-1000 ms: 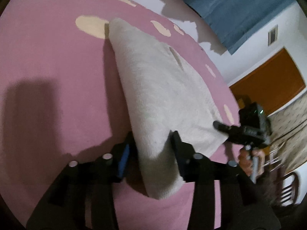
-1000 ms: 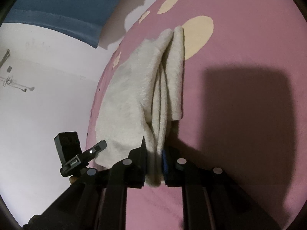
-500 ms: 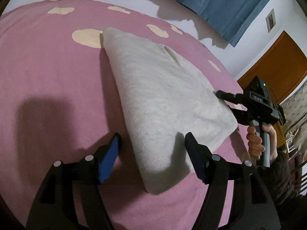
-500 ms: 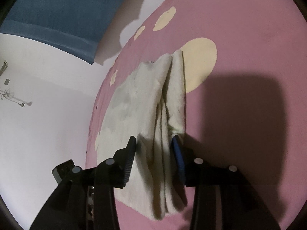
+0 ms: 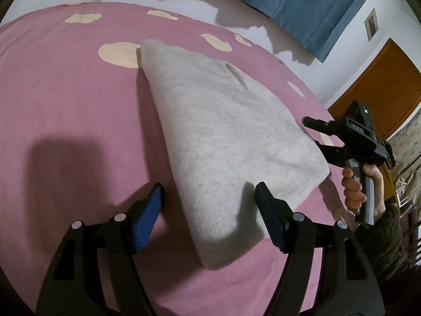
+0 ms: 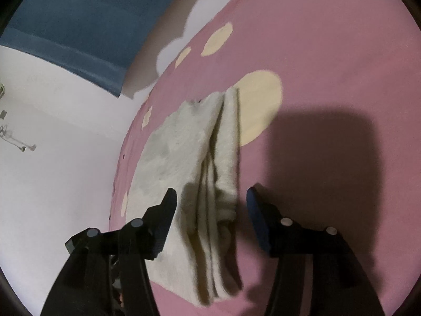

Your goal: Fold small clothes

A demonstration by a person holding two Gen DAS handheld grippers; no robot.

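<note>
Folded cream garment (image 5: 226, 142) lies flat on the pink spotted bedspread (image 5: 65, 110). Left gripper (image 5: 209, 197) and right gripper (image 6: 211, 197) each straddle one end of it, jaws opening, pads clear of the cloth. Blue curtain (image 5: 302, 2) hangs beyond the fingers.

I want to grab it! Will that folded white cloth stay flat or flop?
Probably flop: the folded cloth is soft knit, and its stacked layers already gape along one edge. Likely light too. It shouldn't roll; it lies flat on the pink bedspread.
</note>
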